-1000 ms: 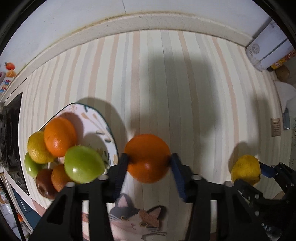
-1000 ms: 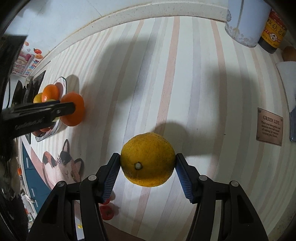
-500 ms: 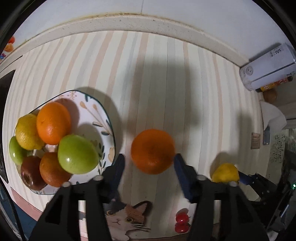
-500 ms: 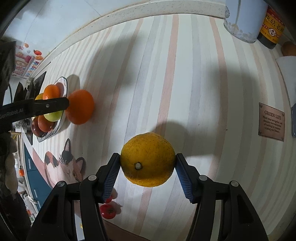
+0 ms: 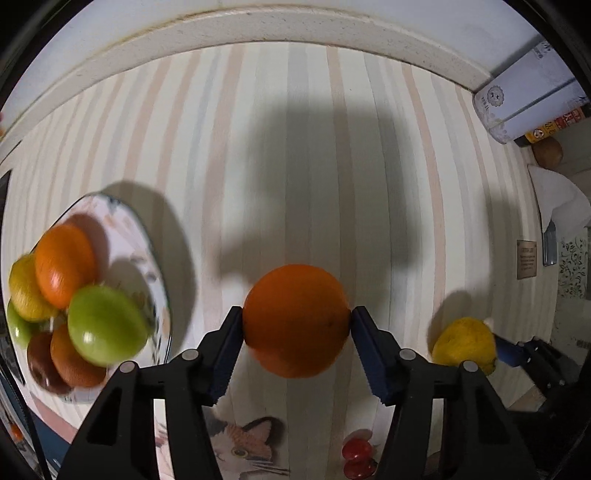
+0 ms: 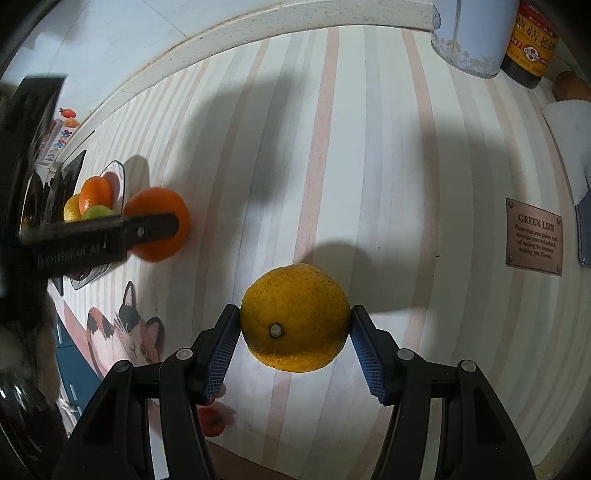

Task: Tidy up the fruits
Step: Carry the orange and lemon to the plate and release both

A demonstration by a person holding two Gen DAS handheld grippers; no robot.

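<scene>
Left gripper straddling round orange fruit on striped tabletop, beside patterned fruit plate; jaws just opened, pads at its flanks, pressure indiscernible. Right gripper clamping yellow citrus. Next, probably: firm grip, lift onto plate.

You have a striped tablecloth in pale pink, grey and cream spread under everything, printed with a calico cat near its front edge. At the far right corner stand a white cylindrical tin and a dark bottle with a yellow label, touching. A small brown "GREEN LIFE" plaque lies toward your right.
</scene>
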